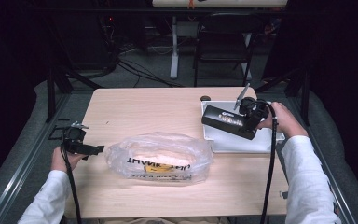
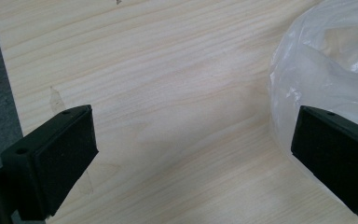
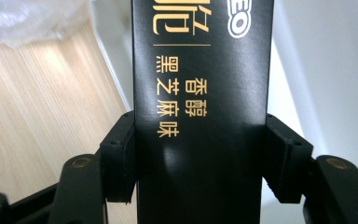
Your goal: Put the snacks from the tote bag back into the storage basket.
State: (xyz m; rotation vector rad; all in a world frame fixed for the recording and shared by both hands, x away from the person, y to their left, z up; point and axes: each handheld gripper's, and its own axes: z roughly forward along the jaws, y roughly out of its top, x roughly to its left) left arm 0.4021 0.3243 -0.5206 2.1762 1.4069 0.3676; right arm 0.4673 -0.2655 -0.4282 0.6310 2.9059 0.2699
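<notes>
Bare table (image 1: 135, 105) btwn L tongs (image 2: 193, 154); plastic bag (image 1: 161, 158) blocks right side.

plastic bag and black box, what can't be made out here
- Plastic bag contents, high view: a pale shape shows through the cloudy film, but what it is cannot be told.
- Black box far end, right gripper view: cut off by the top edge.
- White tray, high view: the box and right gripper cover part of its floor.
- Small dark object behind the tray: too small to identify.
</notes>
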